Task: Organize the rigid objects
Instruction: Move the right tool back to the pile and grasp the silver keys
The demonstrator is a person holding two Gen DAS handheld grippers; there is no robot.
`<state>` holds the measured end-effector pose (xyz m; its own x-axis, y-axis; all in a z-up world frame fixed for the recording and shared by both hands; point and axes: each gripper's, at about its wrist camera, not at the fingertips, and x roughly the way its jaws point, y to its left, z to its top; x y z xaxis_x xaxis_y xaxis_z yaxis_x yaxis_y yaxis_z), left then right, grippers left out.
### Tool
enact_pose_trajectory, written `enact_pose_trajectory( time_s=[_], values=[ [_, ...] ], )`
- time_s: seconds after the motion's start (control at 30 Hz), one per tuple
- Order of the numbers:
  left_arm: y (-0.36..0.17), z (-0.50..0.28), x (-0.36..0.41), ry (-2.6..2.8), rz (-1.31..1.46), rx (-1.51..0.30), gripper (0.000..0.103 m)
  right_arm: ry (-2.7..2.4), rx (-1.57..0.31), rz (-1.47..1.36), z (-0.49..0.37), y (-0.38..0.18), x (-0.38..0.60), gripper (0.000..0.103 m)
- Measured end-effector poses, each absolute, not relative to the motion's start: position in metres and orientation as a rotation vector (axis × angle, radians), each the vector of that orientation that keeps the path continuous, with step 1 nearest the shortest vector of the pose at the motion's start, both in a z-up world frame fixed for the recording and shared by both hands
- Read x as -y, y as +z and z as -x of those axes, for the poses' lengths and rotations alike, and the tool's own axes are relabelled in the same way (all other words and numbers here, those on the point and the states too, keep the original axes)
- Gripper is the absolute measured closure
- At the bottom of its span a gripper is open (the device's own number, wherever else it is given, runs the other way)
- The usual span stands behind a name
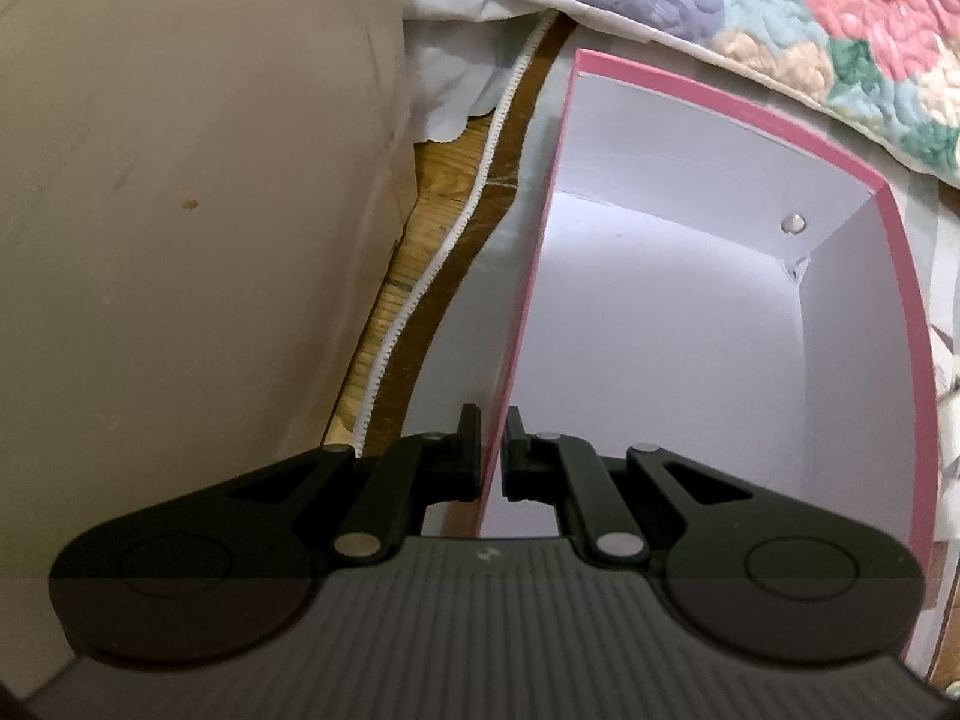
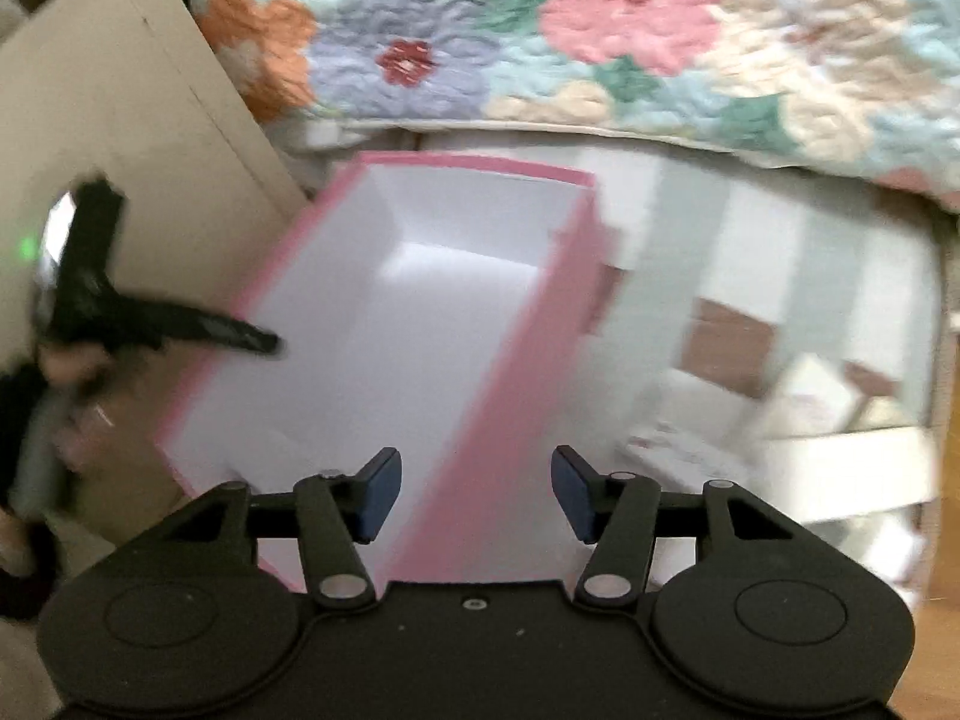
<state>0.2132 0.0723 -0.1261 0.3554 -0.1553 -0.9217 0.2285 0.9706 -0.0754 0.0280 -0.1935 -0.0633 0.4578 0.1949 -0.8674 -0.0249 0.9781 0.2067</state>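
A: Where was the pink box (image 1: 690, 312), and what did it contain?

B: The pink box sat on a striped cloth (image 2: 750, 228) on the floor, just beside the bed with the floral quilt (image 2: 600, 30) and near a beige panel (image 1: 180, 210). Its white interior was bare; no item showed inside it.

A: State of the left tongs (image 1: 493, 450)?

B: Together, clamped on the near wall of the pink box, one finger outside the wall and one inside.

A: And the right tongs (image 2: 474, 492)?

B: Apart, with nothing between the pads (image 2: 378, 495). They hung above the box's long pink side. That view was blurred.

A: Which step was in hand?

B: Judged as box stabilisation with retrieval pending. Pale boxes and cards (image 2: 810, 402) lay on the cloth to the right of the box.

A: Requirement for the next move?

B: Probably a reach to one of those items, pads aligned across its narrow faces, the left grip maintained.
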Motion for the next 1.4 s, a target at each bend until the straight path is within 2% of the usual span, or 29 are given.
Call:
enact_pose_trajectory(
  time_s=[0.17,0.27,0.37,0.73,0.87,0.93,0.97,1.0,1.03,1.4],
  values=[
    [-0.125,-0.212,-0.068,-0.249,-0.087,-1.162,0.097,0.108,-1.073,-0.086,-0.005,-0.086,0.207,0.042],
    [-0.124,-0.212,-0.068,-0.257,-0.084,-1.155,0.097,0.128,-1.050,-0.018,0.000,-0.100,0.203,0.037],
    [-0.125,-0.213,-0.068,-0.255,-0.089,-1.156,0.097,0.132,-1.034,0.031,-0.006,-0.115,0.199,0.037],
    [-0.125,-0.213,-0.069,-0.247,-0.076,-1.160,0.096,0.198,-1.196,0.194,-0.051,-0.177,0.188,0.038],
    [-0.125,-0.213,-0.069,-0.247,-0.078,-1.159,0.096,0.232,-1.221,0.214,-0.048,-0.180,0.186,0.037],
    [-0.125,-0.213,-0.068,-0.246,-0.087,-1.155,0.096,0.238,-1.248,0.202,-0.047,-0.179,0.186,0.042],
    [-0.125,-0.212,-0.068,-0.244,-0.090,-1.153,0.096,0.238,-1.241,0.212,-0.045,-0.178,0.184,0.052],
    [-0.125,-0.212,-0.067,-0.243,-0.096,-1.150,0.096,0.238,-1.232,0.221,-0.043,-0.176,0.183,0.074],
    [-0.125,-0.211,-0.067,-0.242,-0.100,-1.148,0.096,0.221,-1.226,0.235,-0.043,-0.175,0.182,0.080],
    [-0.125,-0.211,-0.067,-0.243,-0.098,-1.146,0.096,0.080,-1.087,0.040,-0.031,-0.137,0.198,0.080]
  ],
)
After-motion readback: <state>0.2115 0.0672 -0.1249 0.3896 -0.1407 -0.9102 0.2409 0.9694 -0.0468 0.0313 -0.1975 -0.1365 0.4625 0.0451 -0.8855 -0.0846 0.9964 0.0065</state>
